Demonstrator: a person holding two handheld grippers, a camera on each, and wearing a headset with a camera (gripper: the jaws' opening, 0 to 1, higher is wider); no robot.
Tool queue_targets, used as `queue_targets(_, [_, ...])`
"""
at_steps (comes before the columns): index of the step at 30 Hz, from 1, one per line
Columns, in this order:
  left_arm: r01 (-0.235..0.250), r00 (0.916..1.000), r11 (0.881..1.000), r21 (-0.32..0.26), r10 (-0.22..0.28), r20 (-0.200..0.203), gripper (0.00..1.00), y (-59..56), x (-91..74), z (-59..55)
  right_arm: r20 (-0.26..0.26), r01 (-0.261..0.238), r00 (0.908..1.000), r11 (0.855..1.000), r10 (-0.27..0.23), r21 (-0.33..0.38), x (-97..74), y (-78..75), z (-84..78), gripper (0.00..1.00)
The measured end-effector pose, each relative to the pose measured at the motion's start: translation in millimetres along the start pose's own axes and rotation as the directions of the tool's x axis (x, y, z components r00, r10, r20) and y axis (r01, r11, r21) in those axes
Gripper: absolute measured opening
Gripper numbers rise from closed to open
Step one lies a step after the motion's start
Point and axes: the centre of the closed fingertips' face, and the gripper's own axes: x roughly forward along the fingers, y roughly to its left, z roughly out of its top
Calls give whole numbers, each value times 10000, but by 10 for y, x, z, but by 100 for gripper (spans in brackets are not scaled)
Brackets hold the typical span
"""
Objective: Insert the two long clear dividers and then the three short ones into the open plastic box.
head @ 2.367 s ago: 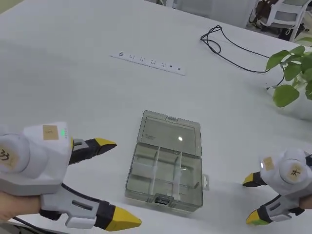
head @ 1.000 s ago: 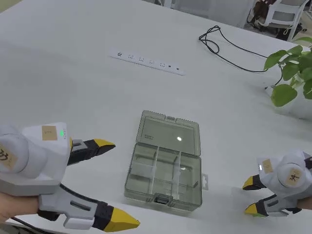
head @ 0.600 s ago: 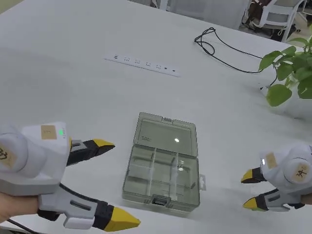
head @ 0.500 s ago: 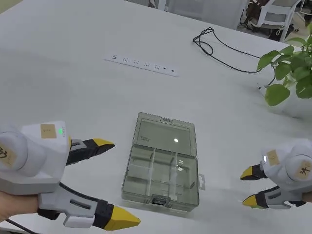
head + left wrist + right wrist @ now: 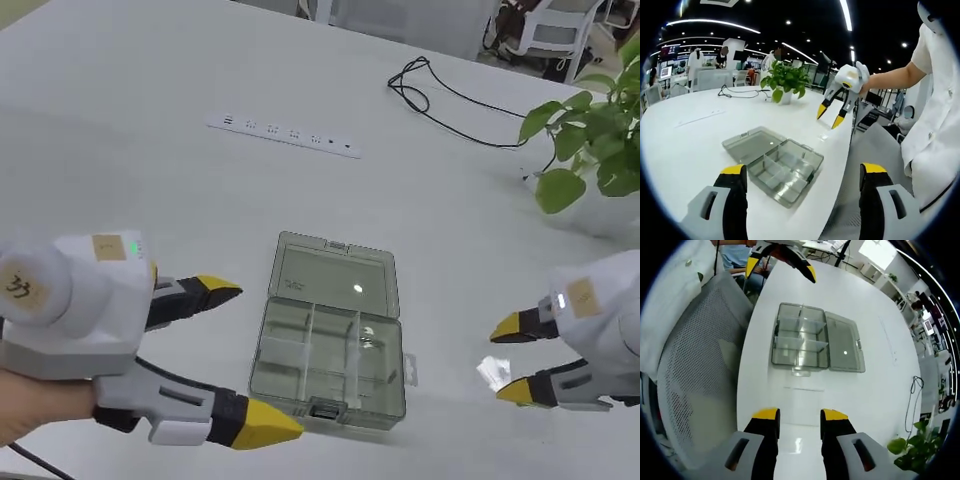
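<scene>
Both sets of fingers are empty: my left fingers (image 5: 268,424) gape wide, my right fingers (image 5: 512,392) stand partly apart. One small clear piece, seemingly a short divider (image 5: 493,372), lies flat on the worktop (image 5: 150,120) just at my right fingers' tips. Between the two sets sits the open plastic box (image 5: 360,403), dividers already standing inside. Pickup looks like the step in hand: I should tilt my right fingers down, pinch the piece by its edges so it cannot slide, and brace the box wall with my left.
</scene>
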Motion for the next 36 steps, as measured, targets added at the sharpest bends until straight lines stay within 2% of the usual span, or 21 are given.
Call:
queue_targets(9, [196, 9997, 9987, -472, -190, 130, 90, -90, 92, 177, 343, 306, 9990, 9993, -299, -226, -174, 47, 286, 33])
queue_targets(12, [319, 9995, 9915, -1261, -321, 9, 88, -141, 131, 191, 481, 408, 9981, 9987, -392, -316, -219, 75, 392, 33])
queue_targets(15, [389, 9992, 9873, -1542, -365, 182, 84, -166, 176, 247, 608, 481, 9971, 9981, -457, -385, -240, 103, 478, 33])
queue_targets(19, [372, 9993, 9794, -1982, -344, 177, 77, -186, 222, 280, 811, 511, 9955, 9982, -484, -313, -256, 152, 584, 33])
queue_targets(20, [449, 9988, 9765, -2110, -393, 307, 75, -202, 235, 307, 846, 529, 9952, 9981, -502, -301, -258, 160, 601, 33])
queue_targets(21, [455, 9985, 9723, -2292, -376, 386, 73, -206, 243, 326, 886, 566, 9946, 9979, -536, -312, -263, 172, 628, 33])
queue_targets(23, [624, 9971, 9553, -2889, -468, 603, 70, -243, 267, 378, 948, 589, 9939, 9978, -558, -308, -270, 189, 668, 33])
queue_targets(26, [813, 9954, 9441, -3194, -604, 747, 64, -297, 304, 421, 1084, 627, 9923, 9976, -593, -280, -287, 221, 746, 33])
queue_targets(28, [846, 9958, 9342, -3465, -668, 629, 62, -331, 338, 411, 1146, 636, 9916, 9977, -603, -250, -294, 235, 779, 33])
queue_targets(30, [966, 9947, 9295, -3559, -771, 686, 59, -367, 360, 421, 1232, 656, 9904, 9975, -619, -261, -304, 256, 829, 33])
queue_targets(36, [1477, 9888, 8843, -4430, -1227, 848, 49, -486, 444, 435, 1358, 711, 9885, 9969, -660, -332, -316, 279, 926, 33])
